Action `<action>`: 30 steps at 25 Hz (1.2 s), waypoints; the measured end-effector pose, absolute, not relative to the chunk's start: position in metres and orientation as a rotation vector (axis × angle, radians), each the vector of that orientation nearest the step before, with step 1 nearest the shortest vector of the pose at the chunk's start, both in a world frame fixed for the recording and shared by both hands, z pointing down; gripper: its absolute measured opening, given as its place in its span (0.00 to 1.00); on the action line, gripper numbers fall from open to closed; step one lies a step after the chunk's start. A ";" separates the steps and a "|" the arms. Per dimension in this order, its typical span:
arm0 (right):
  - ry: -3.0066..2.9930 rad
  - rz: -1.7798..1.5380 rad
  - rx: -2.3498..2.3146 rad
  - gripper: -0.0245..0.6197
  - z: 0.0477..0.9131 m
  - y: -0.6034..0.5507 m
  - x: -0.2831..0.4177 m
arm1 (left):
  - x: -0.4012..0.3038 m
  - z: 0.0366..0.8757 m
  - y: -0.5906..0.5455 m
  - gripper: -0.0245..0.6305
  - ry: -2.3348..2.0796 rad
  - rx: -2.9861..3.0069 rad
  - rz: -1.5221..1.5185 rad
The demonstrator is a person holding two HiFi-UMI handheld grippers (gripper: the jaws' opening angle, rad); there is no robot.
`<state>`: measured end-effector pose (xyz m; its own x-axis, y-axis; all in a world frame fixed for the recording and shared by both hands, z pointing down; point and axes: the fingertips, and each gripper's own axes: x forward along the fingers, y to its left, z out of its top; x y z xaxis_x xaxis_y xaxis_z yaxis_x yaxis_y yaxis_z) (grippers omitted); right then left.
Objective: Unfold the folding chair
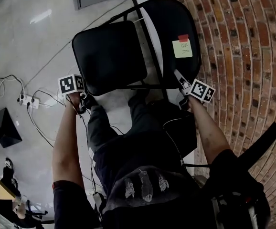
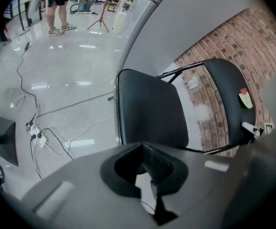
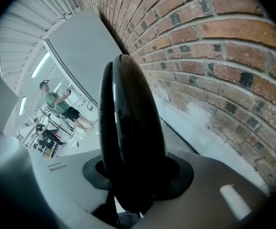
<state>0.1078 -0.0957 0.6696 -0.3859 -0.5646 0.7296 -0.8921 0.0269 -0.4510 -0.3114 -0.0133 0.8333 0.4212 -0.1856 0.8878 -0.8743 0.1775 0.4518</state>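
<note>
Padding of glossy black vinyl rounds the backrest that the right gripper clamps; the left gripper is clenched empty.

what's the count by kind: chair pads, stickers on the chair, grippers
black chair pads: 2, seat and backrest
stickers: 2, yellow note and red tab
grippers: 2, left gripper and right gripper
total: 6
</note>
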 end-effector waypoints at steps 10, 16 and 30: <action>-1.717 1.166 1.541 0.66 0.674 -0.093 0.133 | -0.389 0.794 -0.017 0.04 -1.128 1.316 0.670; -1.694 1.031 1.591 0.72 0.641 -0.103 0.149 | -0.419 0.769 -0.021 0.04 -1.151 1.327 0.691; -1.991 0.573 1.787 0.73 0.487 -0.170 0.086 | -0.464 0.687 -0.054 0.04 -1.265 1.514 0.719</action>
